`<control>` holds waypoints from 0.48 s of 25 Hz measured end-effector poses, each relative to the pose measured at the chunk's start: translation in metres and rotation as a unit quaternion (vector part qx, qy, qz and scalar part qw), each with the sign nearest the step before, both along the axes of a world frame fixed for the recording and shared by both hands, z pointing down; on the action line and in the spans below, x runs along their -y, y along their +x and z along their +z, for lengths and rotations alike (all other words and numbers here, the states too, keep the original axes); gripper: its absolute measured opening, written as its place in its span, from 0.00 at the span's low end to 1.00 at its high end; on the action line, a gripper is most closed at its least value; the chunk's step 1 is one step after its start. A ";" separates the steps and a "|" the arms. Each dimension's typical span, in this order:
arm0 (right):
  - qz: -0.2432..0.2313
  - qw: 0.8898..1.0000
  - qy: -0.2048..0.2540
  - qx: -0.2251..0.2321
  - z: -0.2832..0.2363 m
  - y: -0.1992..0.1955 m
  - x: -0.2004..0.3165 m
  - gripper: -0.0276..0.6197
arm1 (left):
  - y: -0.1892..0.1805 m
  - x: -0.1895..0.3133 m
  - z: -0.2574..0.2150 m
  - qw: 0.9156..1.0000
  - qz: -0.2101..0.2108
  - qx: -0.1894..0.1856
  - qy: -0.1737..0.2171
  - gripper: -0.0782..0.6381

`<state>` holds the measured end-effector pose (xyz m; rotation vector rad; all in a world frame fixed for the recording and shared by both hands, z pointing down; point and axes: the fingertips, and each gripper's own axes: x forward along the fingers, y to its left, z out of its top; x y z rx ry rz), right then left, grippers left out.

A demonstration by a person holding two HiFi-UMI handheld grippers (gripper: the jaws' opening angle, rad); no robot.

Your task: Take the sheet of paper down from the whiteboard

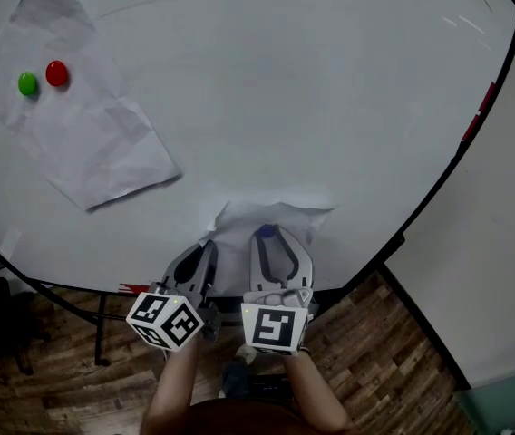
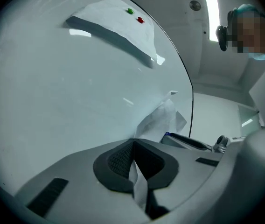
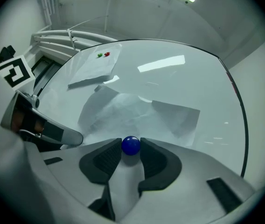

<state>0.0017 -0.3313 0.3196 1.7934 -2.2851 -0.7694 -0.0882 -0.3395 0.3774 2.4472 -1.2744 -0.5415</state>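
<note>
A large white whiteboard fills the view. At its upper left, a creased white sheet of paper lies flat against it under a round green magnet and a round red magnet, side by side. Low at the centre, a second, crumpled white sheet of paper bulges off the board. The left gripper has its fingers closed on this sheet's left edge. Just to its right, the right gripper has its fingers open around a round blue magnet, which sits on the crumpled sheet between their tips.
</note>
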 end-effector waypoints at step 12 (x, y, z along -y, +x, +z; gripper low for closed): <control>-0.009 1.000 -0.009 0.006 0.010 -0.001 -0.005 0.25 | 0.000 -0.001 0.000 0.999 0.012 -0.034 -0.011 0.14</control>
